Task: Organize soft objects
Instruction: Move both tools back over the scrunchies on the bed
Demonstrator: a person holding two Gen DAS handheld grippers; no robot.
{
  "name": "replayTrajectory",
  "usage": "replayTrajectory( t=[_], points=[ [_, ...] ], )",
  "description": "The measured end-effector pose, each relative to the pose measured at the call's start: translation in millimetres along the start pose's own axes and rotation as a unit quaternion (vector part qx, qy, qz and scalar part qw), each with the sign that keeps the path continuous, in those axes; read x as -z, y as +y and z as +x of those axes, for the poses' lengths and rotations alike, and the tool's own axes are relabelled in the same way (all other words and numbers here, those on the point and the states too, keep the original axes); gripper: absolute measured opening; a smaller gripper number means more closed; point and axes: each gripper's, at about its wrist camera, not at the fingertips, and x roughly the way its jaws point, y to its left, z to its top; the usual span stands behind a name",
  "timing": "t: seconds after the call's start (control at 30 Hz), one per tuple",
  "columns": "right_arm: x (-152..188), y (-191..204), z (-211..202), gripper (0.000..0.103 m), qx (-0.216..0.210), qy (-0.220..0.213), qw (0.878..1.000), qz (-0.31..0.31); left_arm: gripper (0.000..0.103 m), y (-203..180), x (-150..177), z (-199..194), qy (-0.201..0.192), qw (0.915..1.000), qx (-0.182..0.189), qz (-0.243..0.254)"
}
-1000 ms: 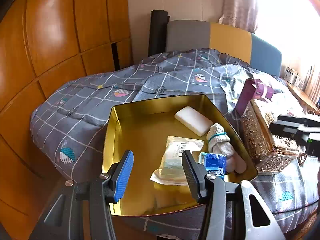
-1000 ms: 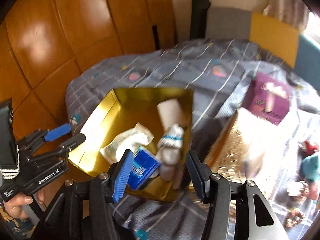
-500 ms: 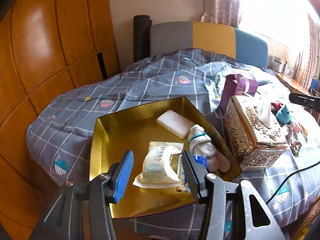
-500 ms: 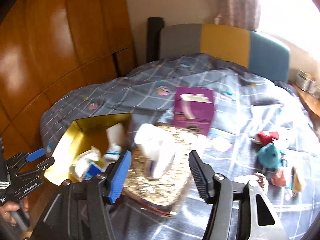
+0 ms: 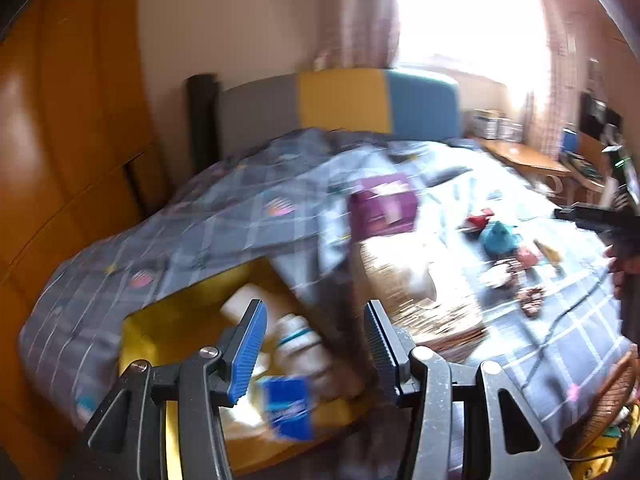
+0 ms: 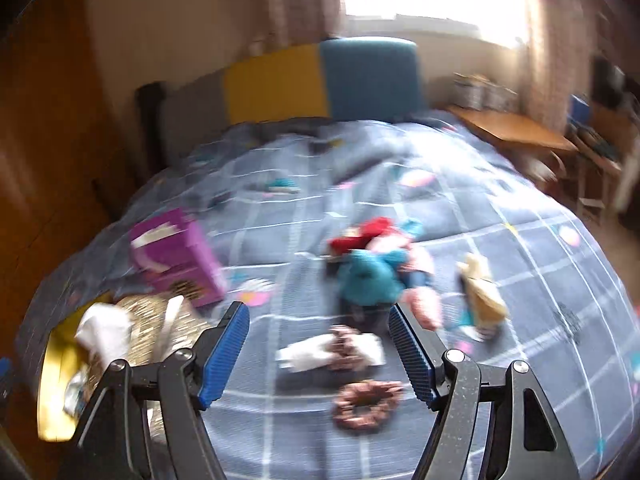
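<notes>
Right hand-held gripper (image 6: 318,350) hangs released over a near scrunchie (image 6: 366,398) on the bed (image 6: 520,280); soft, light, best pinched across its ring.

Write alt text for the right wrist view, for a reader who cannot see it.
The open right gripper hovers empty over a grey checked quilt, pointing at a brown scrunchie, a white cloth piece and a teal plush toy. At left sit a purple box and a gold tissue box. The picture is motion-blurred.
</notes>
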Motion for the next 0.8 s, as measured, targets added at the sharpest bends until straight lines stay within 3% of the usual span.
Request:
replayTrajectory(
  t=[0.2,0.3,0.37,0.47,0.53,0.63,0.8],
  points=[
    [11.5,-83.0,26.2,0.073,0.071,0.018,0.994,0.083,0.051,-84.3,-31.2,14.8,-0.002,0.9916,0.098,0.084],
    [26.5,-116.9,35.9,0.073,0.078,0.048,0.985,0.145,0.051,-134.7,-37.3,36.2,0.019,0.9813,0.141,0.129],
    [28.4,-133.5,36.8,0.073,0.056,0.051,0.978,0.195,0.051,-169.7,-36.9,53.6,0.039,0.9719,0.174,0.154],
    [29.0,-137.3,34.7,0.073,0.056,0.047,0.976,0.203,0.051,-217.5,-31.8,85.1,0.072,0.9576,0.212,0.182],
    [30.7,-138.9,36.9,0.073,0.046,0.052,0.975,0.21,0.051,-243.7,-23.9,107.9,0.103,0.9489,0.226,0.195],
    [34.0,-140.1,39.5,0.073,0.042,0.064,0.973,0.217,0.074,-273.6,-10.9,137.1,0.139,0.9388,0.242,0.202],
    [36.8,-145.9,46.6,0.073,0.026,0.079,0.968,0.238,0.077,-302.8,1.3,176.3,0.181,0.9282,0.252,0.206]
  ],
)
